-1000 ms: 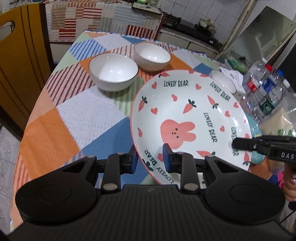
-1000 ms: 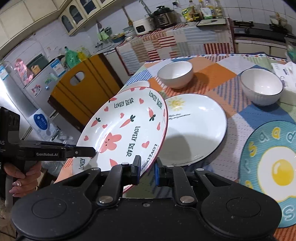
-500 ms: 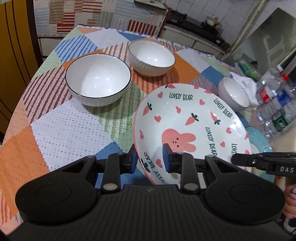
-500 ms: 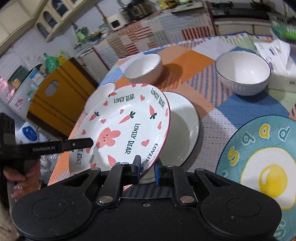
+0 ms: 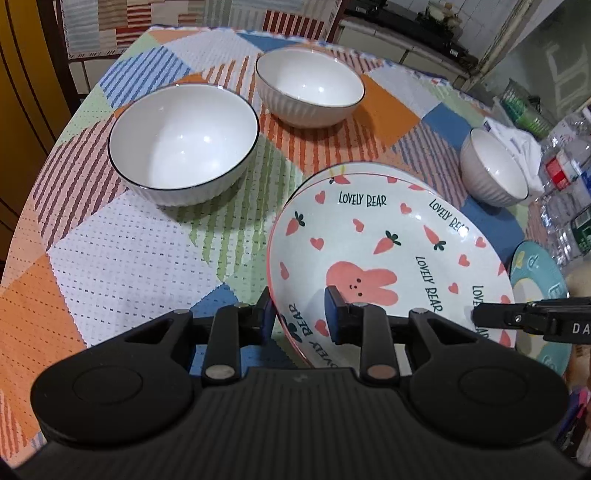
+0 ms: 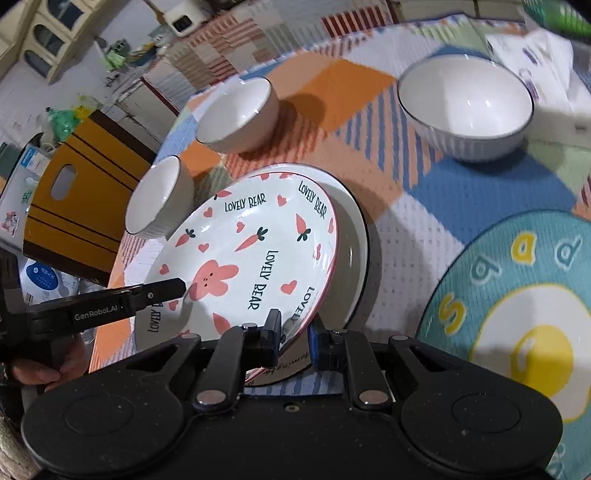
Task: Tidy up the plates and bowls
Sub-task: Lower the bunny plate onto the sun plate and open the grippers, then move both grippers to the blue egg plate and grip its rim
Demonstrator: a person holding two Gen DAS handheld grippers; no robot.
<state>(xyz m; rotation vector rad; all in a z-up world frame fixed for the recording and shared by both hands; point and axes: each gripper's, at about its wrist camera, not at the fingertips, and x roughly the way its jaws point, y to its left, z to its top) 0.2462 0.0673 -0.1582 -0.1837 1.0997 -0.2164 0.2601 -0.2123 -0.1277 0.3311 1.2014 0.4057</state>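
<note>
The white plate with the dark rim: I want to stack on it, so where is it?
In the right wrist view the white plate lies on the tablecloth at centre, directly beneath the bunny plate.

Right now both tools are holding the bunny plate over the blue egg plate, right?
Not quite. Both tools, left and right, do hold the bunny plate, but it hangs over the plain white plate. The right wrist view shows the egg plate off to the side.

Round table (image 5: 122,258) under patchwork cloth, yellow chair (image 6: 77,206) at its edge, counter (image 6: 229,48) draped in striped cloth, white tiled wall (image 6: 110,26), cream glazed cupboards (image 6: 48,40), dark stove (image 5: 417,18) on a counter
</note>
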